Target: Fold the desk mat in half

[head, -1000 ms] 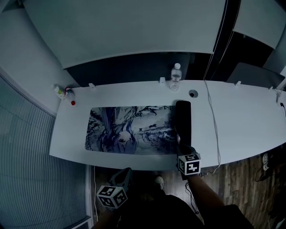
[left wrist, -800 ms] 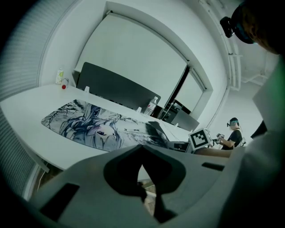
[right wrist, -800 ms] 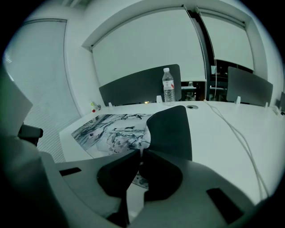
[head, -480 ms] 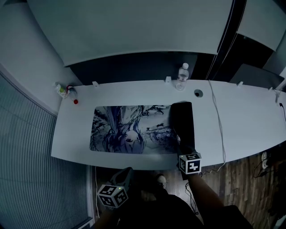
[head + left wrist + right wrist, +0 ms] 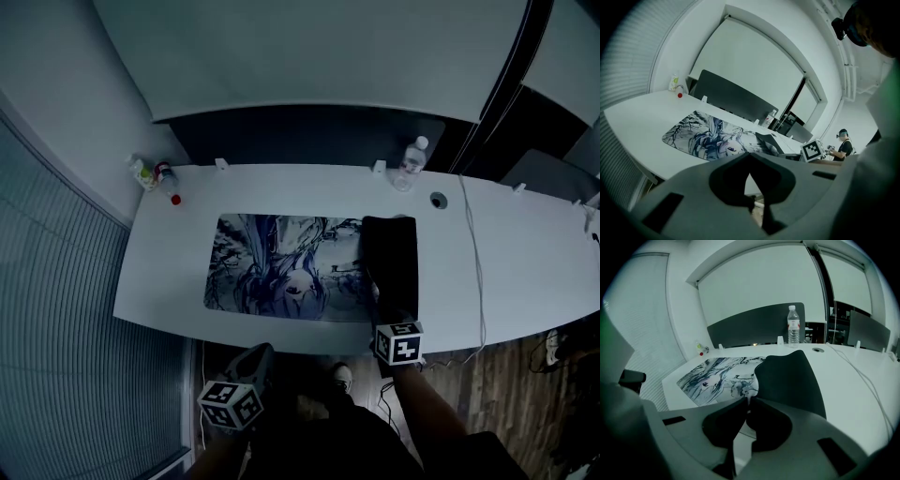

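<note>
The desk mat (image 5: 281,267), printed with a blue-grey drawing, lies flat on the white desk (image 5: 169,272). Its right end is turned over, showing a black underside flap (image 5: 392,258). My right gripper (image 5: 381,302) is at the flap's near edge and shut on the mat; in the right gripper view the black flap (image 5: 792,378) rises just beyond the pinching jaws (image 5: 747,400). My left gripper (image 5: 255,361) hangs below the desk's front edge, jaws together with nothing between them (image 5: 750,157), and the mat (image 5: 708,138) is far ahead of it.
A water bottle (image 5: 410,161) stands at the back edge near a cable hole (image 5: 438,200). Small bottles (image 5: 155,176) sit at the back left corner. A cable (image 5: 473,272) crosses the desk right of the mat. A person (image 5: 843,145) stands far off.
The black flap has grown wider as my right gripper carried the mat's edge leftward. The head view has shifted. My left gripper stayed below the desk.
</note>
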A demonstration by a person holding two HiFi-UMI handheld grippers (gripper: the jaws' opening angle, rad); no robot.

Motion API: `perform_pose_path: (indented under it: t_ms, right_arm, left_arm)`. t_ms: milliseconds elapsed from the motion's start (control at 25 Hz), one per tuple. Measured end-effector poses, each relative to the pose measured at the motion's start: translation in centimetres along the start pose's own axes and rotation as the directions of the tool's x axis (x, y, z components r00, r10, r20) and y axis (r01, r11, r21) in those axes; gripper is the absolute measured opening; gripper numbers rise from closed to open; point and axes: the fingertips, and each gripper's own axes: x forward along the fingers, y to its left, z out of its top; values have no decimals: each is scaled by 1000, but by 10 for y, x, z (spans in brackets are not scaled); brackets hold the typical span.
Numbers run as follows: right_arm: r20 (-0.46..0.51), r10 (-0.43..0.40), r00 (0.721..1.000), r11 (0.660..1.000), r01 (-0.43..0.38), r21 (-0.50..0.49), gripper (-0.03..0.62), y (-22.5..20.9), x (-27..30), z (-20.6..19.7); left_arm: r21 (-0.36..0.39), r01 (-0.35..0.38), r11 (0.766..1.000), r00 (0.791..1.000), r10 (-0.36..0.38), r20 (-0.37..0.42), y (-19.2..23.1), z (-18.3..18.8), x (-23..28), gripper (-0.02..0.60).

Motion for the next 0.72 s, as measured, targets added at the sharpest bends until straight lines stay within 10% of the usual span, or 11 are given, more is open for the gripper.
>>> perform_pose_path:
  t_ms: [720]
  right_arm:
    - [1, 13, 1000, 1000, -13, -3, 41, 51, 19, 11]
  left_arm:
    - [-10, 12, 1000, 1000, -12, 8, 40, 13, -21, 6]
